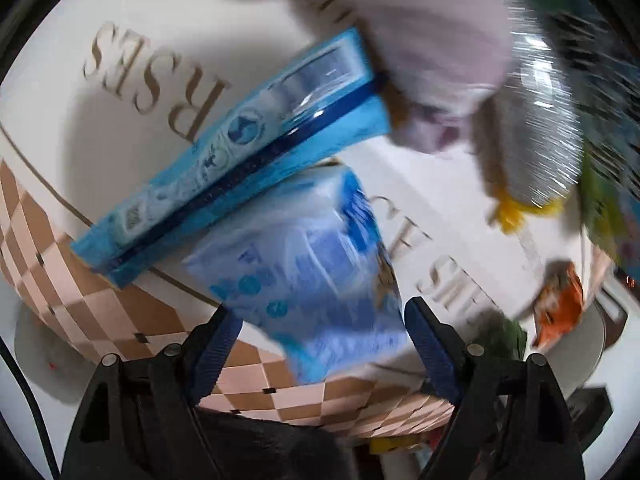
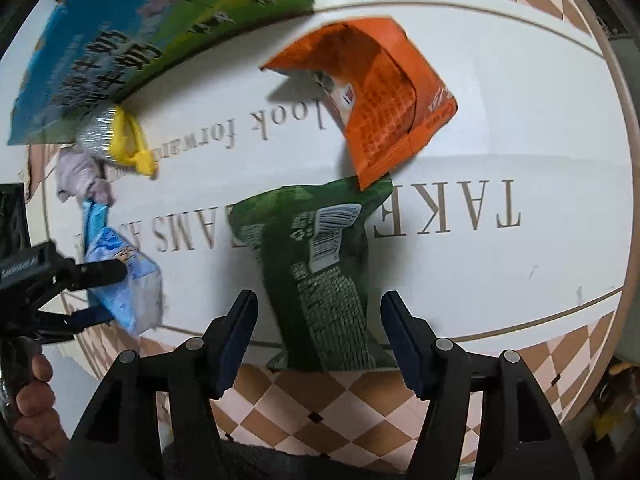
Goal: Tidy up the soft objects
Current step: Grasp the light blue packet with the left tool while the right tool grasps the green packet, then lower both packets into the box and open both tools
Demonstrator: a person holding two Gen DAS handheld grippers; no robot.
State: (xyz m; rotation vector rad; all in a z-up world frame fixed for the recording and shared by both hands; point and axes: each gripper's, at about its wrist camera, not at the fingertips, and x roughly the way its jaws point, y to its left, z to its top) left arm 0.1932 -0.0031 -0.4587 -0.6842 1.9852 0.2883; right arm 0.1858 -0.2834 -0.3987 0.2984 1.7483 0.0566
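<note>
My left gripper (image 1: 320, 320) is open, its jaws either side of a soft blue tissue pack (image 1: 308, 280) on the table; the same pack (image 2: 124, 280) shows in the right wrist view between the left gripper's fingers (image 2: 100, 272). My right gripper (image 2: 320, 320) is open, its jaws either side of the near end of a green snack bag (image 2: 316, 272). An orange snack bag (image 2: 380, 100) lies just beyond the green one. A long blue flat pack (image 1: 240, 152) lies behind the tissue pack.
A pale pink cloth (image 1: 432, 52) and a silver bag with yellow trim (image 1: 536, 140) lie further back. A large green and blue pack (image 2: 132, 40) lies at the far left in the right view. The round table has white lettering and a checkered rim (image 2: 320, 400).
</note>
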